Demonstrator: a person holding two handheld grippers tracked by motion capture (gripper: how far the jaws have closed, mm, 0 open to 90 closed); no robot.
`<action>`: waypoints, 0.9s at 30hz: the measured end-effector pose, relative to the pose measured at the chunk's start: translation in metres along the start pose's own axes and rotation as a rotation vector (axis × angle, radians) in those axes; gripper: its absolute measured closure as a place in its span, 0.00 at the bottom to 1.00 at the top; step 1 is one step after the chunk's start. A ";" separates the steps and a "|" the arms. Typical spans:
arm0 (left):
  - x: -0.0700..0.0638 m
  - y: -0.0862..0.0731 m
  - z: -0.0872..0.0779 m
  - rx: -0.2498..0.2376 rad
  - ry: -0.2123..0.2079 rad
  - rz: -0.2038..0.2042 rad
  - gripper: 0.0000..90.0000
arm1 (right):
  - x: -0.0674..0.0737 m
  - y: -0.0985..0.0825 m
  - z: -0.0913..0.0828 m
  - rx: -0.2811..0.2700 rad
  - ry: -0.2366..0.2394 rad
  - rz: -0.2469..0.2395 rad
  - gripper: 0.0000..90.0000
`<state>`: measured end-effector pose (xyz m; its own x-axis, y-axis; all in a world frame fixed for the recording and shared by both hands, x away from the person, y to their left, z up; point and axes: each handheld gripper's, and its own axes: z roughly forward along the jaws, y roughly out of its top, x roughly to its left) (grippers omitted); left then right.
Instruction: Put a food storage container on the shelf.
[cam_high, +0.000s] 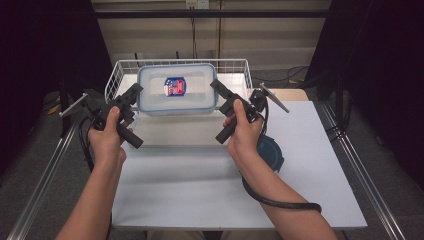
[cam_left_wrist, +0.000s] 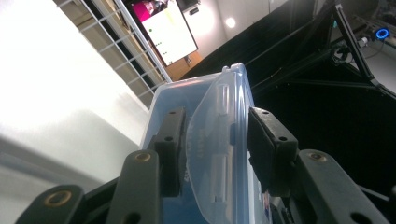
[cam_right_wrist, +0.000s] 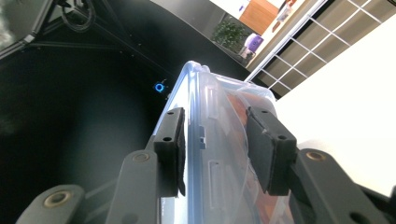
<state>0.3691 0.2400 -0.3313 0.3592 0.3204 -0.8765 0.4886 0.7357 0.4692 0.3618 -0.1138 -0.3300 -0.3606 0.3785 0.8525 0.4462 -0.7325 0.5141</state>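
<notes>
A clear plastic box (cam_high: 195, 102) with a blue-rimmed lid and a red, white and blue label (cam_high: 175, 86) hangs level over the white wire basket (cam_high: 150, 62). My left gripper (cam_high: 136, 92) grips the box's left end and my right gripper (cam_high: 216, 86) grips its right end. In the left gripper view the box's end flap (cam_left_wrist: 210, 116) sits between the two black pads (cam_left_wrist: 170, 144) of the left gripper (cam_left_wrist: 215, 135), which press on it. In the right gripper view the box's blue rim and side (cam_right_wrist: 210, 102) are likewise clamped between the jaws of the right gripper (cam_right_wrist: 215, 135).
The wire basket stands at the back of the white table (cam_high: 200, 185), its floor bare under the box. A dark blue round lid-like object (cam_high: 272, 152) lies on the table under the right wrist. Metal rails run along both table sides.
</notes>
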 end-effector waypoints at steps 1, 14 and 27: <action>-0.001 0.002 0.003 -0.016 0.001 -0.007 0.66 | -0.001 0.001 0.003 0.004 -0.007 -0.002 0.64; 0.003 0.020 0.032 -0.036 0.064 -0.020 0.66 | -0.008 0.016 0.036 0.029 -0.075 0.020 0.63; 0.015 0.025 0.045 -0.019 0.096 -0.025 0.65 | -0.011 0.022 0.049 0.026 -0.104 0.007 0.63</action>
<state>0.4224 0.2357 -0.3277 0.2693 0.3569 -0.8945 0.4805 0.7551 0.4460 0.4158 -0.1060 -0.3231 -0.2708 0.4310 0.8608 0.4703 -0.7210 0.5090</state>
